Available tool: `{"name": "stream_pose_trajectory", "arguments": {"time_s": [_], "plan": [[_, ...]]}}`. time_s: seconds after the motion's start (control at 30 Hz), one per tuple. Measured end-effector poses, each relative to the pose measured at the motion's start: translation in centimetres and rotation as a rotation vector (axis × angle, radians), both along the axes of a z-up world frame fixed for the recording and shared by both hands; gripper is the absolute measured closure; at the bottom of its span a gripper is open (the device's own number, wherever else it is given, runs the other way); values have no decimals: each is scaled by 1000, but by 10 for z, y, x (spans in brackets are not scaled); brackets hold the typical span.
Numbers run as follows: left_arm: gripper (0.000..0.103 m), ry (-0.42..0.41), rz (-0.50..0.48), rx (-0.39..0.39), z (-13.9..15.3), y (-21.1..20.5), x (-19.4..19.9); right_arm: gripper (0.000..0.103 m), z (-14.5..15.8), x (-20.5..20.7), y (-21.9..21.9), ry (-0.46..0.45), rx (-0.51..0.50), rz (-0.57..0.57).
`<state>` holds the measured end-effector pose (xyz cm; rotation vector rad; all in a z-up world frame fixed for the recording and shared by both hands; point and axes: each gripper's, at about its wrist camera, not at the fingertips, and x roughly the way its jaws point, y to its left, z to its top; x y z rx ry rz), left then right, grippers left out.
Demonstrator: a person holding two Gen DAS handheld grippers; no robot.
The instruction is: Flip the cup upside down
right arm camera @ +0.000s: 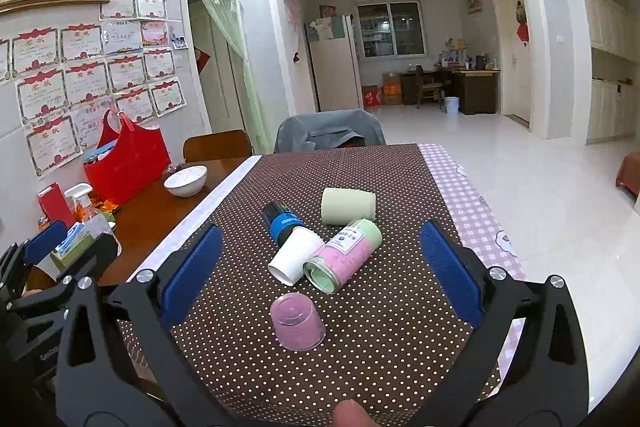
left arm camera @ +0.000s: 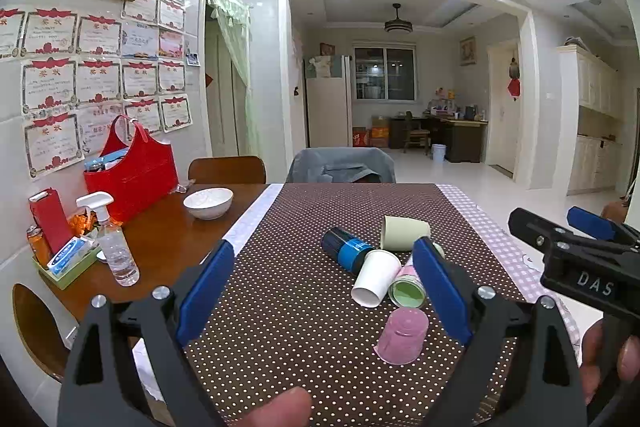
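Observation:
A pink plastic cup (left arm camera: 401,335) (right arm camera: 297,321) stands upside down on the brown dotted cloth, nearest to me. Behind it lie on their sides a white paper cup (left arm camera: 376,277) (right arm camera: 295,255), a pink-and-green can (left arm camera: 409,287) (right arm camera: 343,254), a pale green cup (left arm camera: 404,233) (right arm camera: 348,206) and a dark blue cup (left arm camera: 346,247) (right arm camera: 283,221). My left gripper (left arm camera: 324,291) is open and empty, above the cloth in front of the cups. My right gripper (right arm camera: 320,267) is open and empty too; it also shows at the right edge of the left wrist view (left arm camera: 576,239).
A white bowl (left arm camera: 208,202) (right arm camera: 185,179), a red bag (left arm camera: 134,173), a spray bottle (left arm camera: 114,247) and a tissue tray (left arm camera: 68,261) stand on the bare wood at the left. A chair with a grey jacket (left arm camera: 340,165) stands at the far edge. A checked cloth (right arm camera: 472,211) covers the right side.

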<state>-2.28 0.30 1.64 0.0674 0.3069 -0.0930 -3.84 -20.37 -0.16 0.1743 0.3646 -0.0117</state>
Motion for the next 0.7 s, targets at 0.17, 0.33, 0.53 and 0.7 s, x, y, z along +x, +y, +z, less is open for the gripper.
{"name": "stream_pose_trajectory", "arguments": {"time_s": [0.17,0.33,0.53,0.7], "plan": [[14,5,2,-3,0,1,1,6,0,1,-1,2,5,-1],[14,2,2,0,0,1,1,6,-1,2,-1,3,6,-1],[5,-16,8,-10,0,3,0,6,-2,4,0,10,6,4],[5,-16,14,-7,-1,3,1,6,-4,4,0,13,7,7]]}}
